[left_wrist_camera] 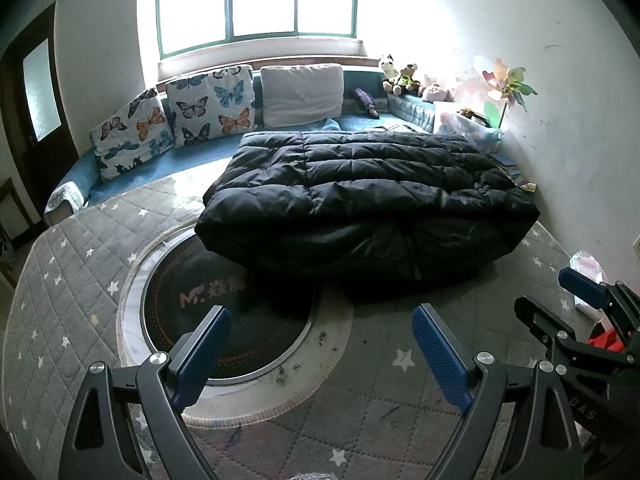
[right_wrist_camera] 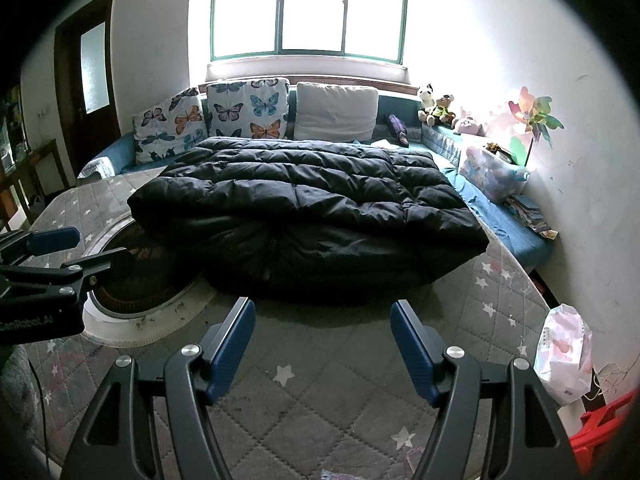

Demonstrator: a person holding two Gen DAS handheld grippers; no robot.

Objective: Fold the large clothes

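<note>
A black quilted puffer coat (left_wrist_camera: pixel 368 196) lies folded over on itself on the grey star-patterned table cover (left_wrist_camera: pixel 72 280); it also shows in the right wrist view (right_wrist_camera: pixel 308 204). My left gripper (left_wrist_camera: pixel 322 320) is open and empty, held above the cover a short way in front of the coat. My right gripper (right_wrist_camera: pixel 323 312) is open and empty, just in front of the coat's near edge. The right gripper shows at the right edge of the left wrist view (left_wrist_camera: pixel 560 296). The left gripper shows at the left edge of the right wrist view (right_wrist_camera: pixel 76 248).
A round black glass cooktop (left_wrist_camera: pixel 224 312) sits in a cutout of the cover, partly under the coat. A blue sofa (left_wrist_camera: pixel 132 176) with butterfly cushions (left_wrist_camera: pixel 212 104) stands behind. A plastic bag (right_wrist_camera: pixel 564 356) lies at the right edge. A toy box (right_wrist_camera: pixel 492 176) stands by the wall.
</note>
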